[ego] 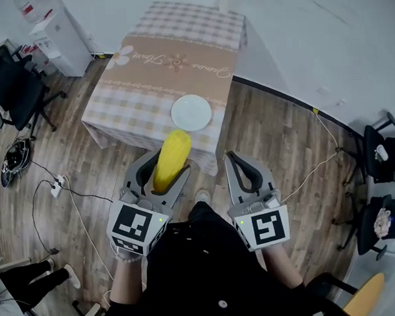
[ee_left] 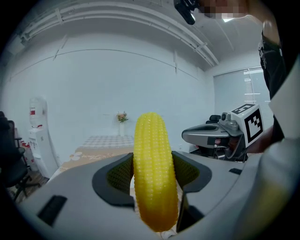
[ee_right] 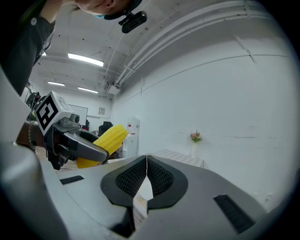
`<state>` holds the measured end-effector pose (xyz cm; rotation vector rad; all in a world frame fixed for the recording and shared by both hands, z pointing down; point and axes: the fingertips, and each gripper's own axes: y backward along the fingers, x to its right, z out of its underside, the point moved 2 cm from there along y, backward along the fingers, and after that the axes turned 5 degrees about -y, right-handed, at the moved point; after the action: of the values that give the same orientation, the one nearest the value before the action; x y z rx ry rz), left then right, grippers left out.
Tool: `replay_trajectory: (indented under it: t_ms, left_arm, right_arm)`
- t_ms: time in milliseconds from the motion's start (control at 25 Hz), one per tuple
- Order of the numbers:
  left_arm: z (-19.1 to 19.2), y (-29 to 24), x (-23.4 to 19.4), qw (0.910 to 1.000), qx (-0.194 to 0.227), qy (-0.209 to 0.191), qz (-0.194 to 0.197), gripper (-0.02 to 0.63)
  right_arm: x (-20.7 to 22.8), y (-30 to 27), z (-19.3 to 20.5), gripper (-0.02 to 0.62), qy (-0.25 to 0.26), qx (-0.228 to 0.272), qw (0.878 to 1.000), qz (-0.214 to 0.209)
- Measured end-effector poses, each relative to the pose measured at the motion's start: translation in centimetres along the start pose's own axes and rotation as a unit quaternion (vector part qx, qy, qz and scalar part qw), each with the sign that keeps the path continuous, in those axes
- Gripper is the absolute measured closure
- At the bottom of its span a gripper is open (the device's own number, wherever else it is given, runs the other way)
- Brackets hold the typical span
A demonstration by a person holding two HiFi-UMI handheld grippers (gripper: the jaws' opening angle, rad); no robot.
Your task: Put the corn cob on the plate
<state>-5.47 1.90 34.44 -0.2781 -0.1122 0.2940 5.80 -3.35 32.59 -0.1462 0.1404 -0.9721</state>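
My left gripper (ego: 160, 168) is shut on a yellow corn cob (ego: 170, 159), which sticks out forward past the jaw tips. In the left gripper view the corn cob (ee_left: 153, 168) stands upright between the jaws of that gripper (ee_left: 151, 174). A white plate (ego: 191, 112) lies on the near part of the checked table (ego: 148, 90), just beyond the cob's tip and apart from it. My right gripper (ego: 243, 169) is shut with nothing in it, held over the floor to the right; its jaws (ee_right: 146, 176) meet in the right gripper view, where the corn cob (ee_right: 104, 143) shows at left.
The table carries a tan runner (ego: 169, 64) and stands against a white wall. Office chairs (ego: 16, 91) stand at left and black chairs (ego: 382, 152) at right. Cables and a power strip (ego: 56, 188) lie on the wood floor. A water dispenser (ego: 55, 32) stands at the back left.
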Motion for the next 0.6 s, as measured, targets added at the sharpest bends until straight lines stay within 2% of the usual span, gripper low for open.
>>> replay_trajectory:
  t_ms: [600]
  left_arm:
    - [-2.2,-7.6,-1.7,0.9996,-0.004,0.004,-0.026,0.347]
  right_arm:
    - [7.3,-4.7,-0.5,0.554,0.004,0.001,0.999,-0.033]
